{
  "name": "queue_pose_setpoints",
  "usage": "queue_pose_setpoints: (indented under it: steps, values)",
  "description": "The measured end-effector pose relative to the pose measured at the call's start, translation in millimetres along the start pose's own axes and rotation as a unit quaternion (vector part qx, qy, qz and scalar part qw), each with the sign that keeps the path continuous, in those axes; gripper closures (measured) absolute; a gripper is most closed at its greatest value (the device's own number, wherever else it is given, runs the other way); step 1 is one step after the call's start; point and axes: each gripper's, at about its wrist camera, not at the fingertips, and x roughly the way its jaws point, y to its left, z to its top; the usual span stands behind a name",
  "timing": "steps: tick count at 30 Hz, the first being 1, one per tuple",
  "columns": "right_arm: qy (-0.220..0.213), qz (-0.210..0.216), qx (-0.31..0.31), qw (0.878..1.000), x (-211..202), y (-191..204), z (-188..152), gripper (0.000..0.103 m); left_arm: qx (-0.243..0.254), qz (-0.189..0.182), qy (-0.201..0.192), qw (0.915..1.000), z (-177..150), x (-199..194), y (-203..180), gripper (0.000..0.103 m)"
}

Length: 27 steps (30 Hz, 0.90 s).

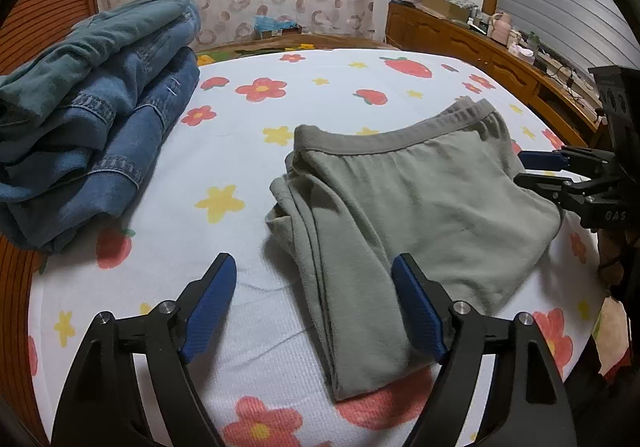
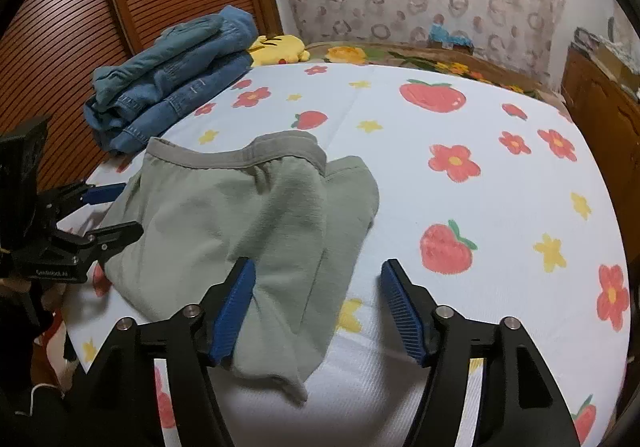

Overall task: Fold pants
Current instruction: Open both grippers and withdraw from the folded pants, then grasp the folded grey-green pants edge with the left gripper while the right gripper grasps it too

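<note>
Floral sheet: folded grey pants, both hand-held grippers open.

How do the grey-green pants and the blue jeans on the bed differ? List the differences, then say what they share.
The grey-green pants are plain soft fabric with an elastic waistband; the blue jeans are stitched denim. The pants lie low mid-bed as one garment; the jeans form a tall pile at the bed's edge. Both are folded and rest on the flowered sheet.

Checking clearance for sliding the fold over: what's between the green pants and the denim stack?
Nothing: between the green pants and the denim stack there is only bare flower-print sheet. The left wrist view shows it best.
</note>
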Motion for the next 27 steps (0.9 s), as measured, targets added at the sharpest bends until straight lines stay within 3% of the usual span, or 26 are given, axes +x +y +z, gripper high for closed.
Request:
queue_pose_setpoints:
  steps: [14,20,27]
  values:
    - [-0.02,-0.01,0.016,1.0,-9,0,-2,0.032,0.003,-0.001,-0.001,1.0,-2,-2,2,0.021]
    - [-0.023,0.006,0.016,1.0,-10,-1,5,0.032,-0.004,-0.004,0.004,1.0,1,-2,3,0.02]
    - [-0.01,0.019,0.019,1.0,4,-5,19,0.032,-0.049,-0.031,-0.001,0.9983,14,-5,19,0.032]
